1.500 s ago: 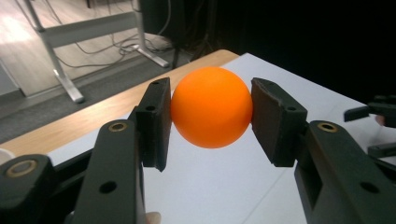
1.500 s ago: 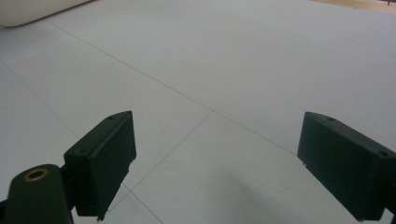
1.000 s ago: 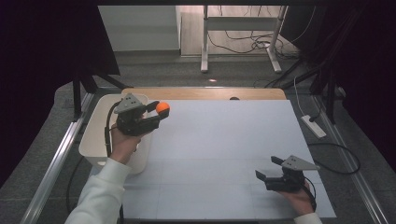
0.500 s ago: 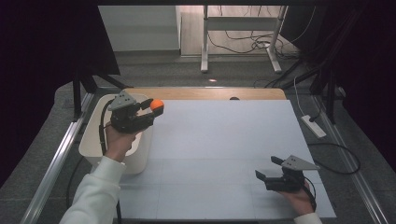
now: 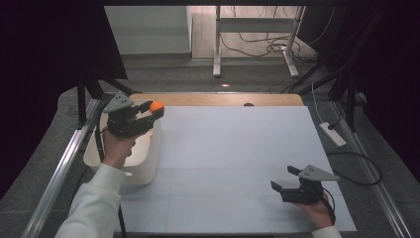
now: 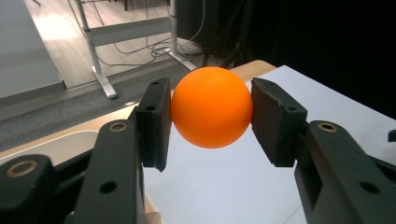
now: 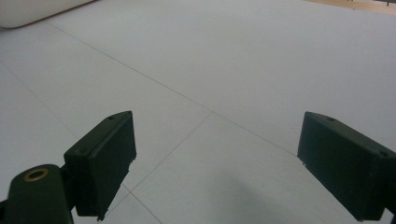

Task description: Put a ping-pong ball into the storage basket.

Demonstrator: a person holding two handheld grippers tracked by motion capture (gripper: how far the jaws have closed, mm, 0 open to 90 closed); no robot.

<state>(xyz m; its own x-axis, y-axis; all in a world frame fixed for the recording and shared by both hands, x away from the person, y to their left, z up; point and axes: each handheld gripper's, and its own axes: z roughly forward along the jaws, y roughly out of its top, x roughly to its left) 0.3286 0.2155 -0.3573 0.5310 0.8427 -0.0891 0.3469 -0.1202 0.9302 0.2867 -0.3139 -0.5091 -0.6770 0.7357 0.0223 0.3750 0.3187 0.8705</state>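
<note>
you've got the orange ball [image 6: 211,107] clamped in your left gripper [image 5: 148,110], up over the white bin's [image 5: 148,163] rim, so the pickup looks done. what's left, i'd guess, is setting it down. your right gripper [image 7: 215,163] sits wide apart, holding nothing, on the table [image 5: 237,148].

You get even, bright light on the white table [image 5: 233,148], darkness at both sides; beyond its far edge the floor glares (soft focus there). Close jaws blur slightly.
</note>
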